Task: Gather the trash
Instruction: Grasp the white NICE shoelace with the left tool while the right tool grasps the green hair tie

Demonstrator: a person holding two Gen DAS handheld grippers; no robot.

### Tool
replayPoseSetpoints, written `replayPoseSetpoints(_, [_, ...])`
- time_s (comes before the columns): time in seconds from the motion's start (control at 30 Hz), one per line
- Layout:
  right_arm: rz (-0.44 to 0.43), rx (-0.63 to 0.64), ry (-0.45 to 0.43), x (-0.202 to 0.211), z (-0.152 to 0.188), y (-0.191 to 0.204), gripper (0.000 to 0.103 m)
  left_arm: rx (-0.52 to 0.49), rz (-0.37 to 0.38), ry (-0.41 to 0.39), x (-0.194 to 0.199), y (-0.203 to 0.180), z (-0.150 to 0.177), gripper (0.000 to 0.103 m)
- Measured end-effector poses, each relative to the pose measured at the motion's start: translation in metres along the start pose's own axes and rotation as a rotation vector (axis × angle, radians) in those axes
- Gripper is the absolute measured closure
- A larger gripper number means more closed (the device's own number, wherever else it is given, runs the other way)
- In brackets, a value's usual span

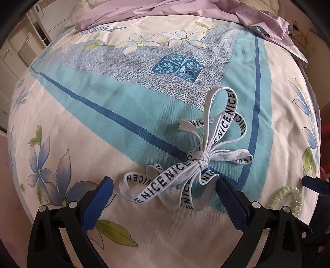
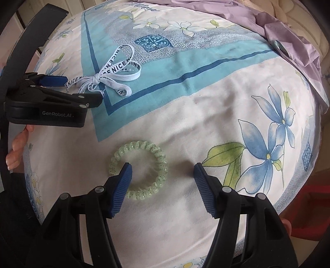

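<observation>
A white ribbon printed "NICE" (image 1: 198,158), tied in a knotted bow, lies on the floral bedspread (image 1: 115,103). My left gripper (image 1: 165,185) is open, its blue pads on either side of the ribbon's near loops. The ribbon also shows in the right wrist view (image 2: 107,74), with the left gripper (image 2: 82,87) at its left end. A pale green spiral hair tie (image 2: 140,169) lies flat on the bedspread (image 2: 206,115). My right gripper (image 2: 162,171) is open; its left fingertip (image 2: 125,171) sits over the ring's left side, the right one clear of it. The hair tie shows in the left wrist view (image 1: 288,196).
A crumpled lilac sheet (image 1: 156,12) lies at the far end of the bed, also in the right wrist view (image 2: 288,35), with a small round grey object (image 2: 279,46) at its edge. White cupboards (image 1: 24,47) stand left of the bed. A red object (image 2: 309,210) lies beyond the right edge.
</observation>
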State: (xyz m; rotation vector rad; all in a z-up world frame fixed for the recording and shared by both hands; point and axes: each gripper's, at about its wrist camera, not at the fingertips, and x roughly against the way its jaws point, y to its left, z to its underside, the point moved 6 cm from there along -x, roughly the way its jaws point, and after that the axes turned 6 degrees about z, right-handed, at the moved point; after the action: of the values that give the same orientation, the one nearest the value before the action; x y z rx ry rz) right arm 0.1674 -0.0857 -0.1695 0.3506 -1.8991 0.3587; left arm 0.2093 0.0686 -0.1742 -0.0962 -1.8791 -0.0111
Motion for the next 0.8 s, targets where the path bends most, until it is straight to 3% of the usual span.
replayPoseSetpoints(0.23, [0.016, 0.032, -0.007, -0.005, -0.003, 0.003, 0.043, -0.007, 0.021, -0.007, -0.01, -0.006, -0.009, 0.008])
replayPoseSetpoints(0.43, [0.023, 0.054, -0.013, -0.005, -0.003, 0.005, 0.051, -0.044, 0.054, -0.026, -0.006, -0.02, -0.009, 0.036])
replayPoseSetpoints(0.5, [0.02, 0.058, -0.014, -0.004, -0.003, 0.005, 0.057, -0.061, 0.063, -0.033, -0.002, -0.026, -0.007, 0.059])
replayPoseSetpoints(0.57, [0.018, 0.063, -0.013, -0.003, -0.002, 0.007, 0.065, -0.075, 0.074, -0.035, 0.002, -0.032, -0.006, 0.072])
replayPoseSetpoints(0.7, [0.011, 0.078, -0.005, -0.003, -0.002, 0.009, 0.092, -0.051, 0.102, -0.03, 0.004, -0.03, -0.002, 0.084])
replayPoseSetpoints(0.8, [0.015, 0.083, -0.007, -0.003, -0.002, 0.012, 0.094, -0.033, 0.125, -0.027, 0.006, -0.024, 0.001, 0.09])
